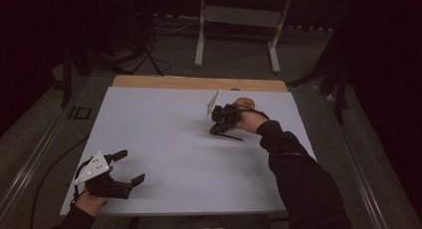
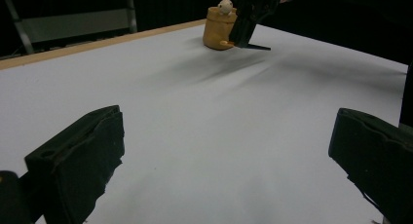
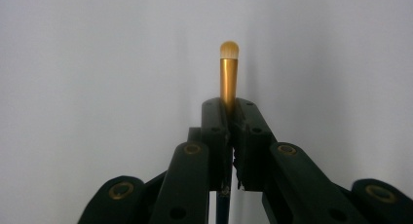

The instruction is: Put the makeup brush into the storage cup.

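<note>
One brush [image 3: 228, 68] pinched in the right gripper [image 3: 229, 107], likely bound for the holder [image 2: 219, 29]; left gripper [image 1: 130, 167] gapes idle.

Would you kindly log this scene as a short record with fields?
surface: white table
right tongs: shut on brush, gold ferrule and pale tip sticking out past the jaws
left tongs: open, nothing between the jaws, near the table's front left corner
holder: tan pot with a small pale figure on top, standing by the right tongs
</note>
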{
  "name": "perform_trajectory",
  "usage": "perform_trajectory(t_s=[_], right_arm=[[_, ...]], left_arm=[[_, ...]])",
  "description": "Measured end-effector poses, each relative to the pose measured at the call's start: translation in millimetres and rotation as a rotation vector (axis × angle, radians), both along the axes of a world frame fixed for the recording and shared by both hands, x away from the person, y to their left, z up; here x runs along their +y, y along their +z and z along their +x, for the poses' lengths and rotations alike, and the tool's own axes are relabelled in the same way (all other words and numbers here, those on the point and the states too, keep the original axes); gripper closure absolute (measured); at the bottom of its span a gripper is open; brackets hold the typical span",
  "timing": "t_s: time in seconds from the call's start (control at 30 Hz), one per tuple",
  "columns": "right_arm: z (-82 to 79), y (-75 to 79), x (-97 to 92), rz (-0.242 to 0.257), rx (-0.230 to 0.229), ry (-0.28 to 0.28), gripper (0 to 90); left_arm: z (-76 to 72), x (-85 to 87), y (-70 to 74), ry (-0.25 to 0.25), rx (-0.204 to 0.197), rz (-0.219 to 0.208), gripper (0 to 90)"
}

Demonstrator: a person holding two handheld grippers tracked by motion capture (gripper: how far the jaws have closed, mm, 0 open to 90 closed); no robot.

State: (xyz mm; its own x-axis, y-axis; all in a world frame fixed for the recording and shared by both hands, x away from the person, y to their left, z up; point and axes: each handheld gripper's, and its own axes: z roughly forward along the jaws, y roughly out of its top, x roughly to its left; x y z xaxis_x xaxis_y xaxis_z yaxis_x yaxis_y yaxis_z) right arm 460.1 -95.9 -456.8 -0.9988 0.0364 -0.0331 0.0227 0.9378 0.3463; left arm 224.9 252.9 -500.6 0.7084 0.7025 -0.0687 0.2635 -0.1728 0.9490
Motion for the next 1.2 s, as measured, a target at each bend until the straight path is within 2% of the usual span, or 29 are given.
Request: perform_trajectory(t_s=[0.07,0.1,0.27,0.37,0.43,0.57,0.63,0.7,0.93,1.03,1.07,1.2], right_arm=[[1.8,0.5,-2.1,0.019,0.020,-0.034,83.9],[1.4,1.7,-3.3,0.030,0.011,-0.054,84.0],[-4.6,5.4,-6.9,0.074,-0.001,-0.040,84.0],[-9.1,8.0,-9.8,0.105,-0.003,-0.081,84.0],[-11.6,9.4,-11.8,0.132,-0.010,-0.084,84.0],[-14.5,12.1,-19.9,0.202,-0.002,-0.152,84.0],[-15.3,12.5,-21.8,0.212,-0.005,-0.159,84.0],[-19.5,13.3,-29.3,0.259,-0.014,-0.202,84.0],[-30.6,16.9,-43.7,0.388,-0.070,-0.292,84.0],[-33.7,17.8,-48.4,0.421,-0.096,-0.319,84.0],[-34.5,18.1,-50.0,0.433,-0.091,-0.333,84.0],[-38.2,20.2,-56.4,0.476,-0.103,-0.408,84.0]], left_arm=[[-0.1,0.2,0.2,0.000,0.000,-0.002,0.4],[-0.2,0.3,0.3,0.000,0.000,0.000,0.4],[0.2,0.2,0.1,0.000,0.001,0.000,0.4],[0.1,-0.1,0.1,-0.001,0.001,0.000,0.4],[0.1,-0.2,0.2,-0.002,0.000,0.001,0.4],[0.2,-0.4,0.2,-0.006,0.000,0.000,0.4],[0.2,-0.5,0.2,-0.007,0.000,0.000,0.4],[0.2,-0.5,0.2,-0.007,0.000,0.000,0.4],[0.0,-0.9,0.4,-0.008,0.000,0.000,0.4],[-0.3,-1.1,0.6,-0.008,-0.001,-0.001,0.4],[-0.3,-1.1,0.7,-0.008,0.000,0.000,0.4],[0.0,-0.8,0.5,-0.007,-0.001,-0.004,0.4]])
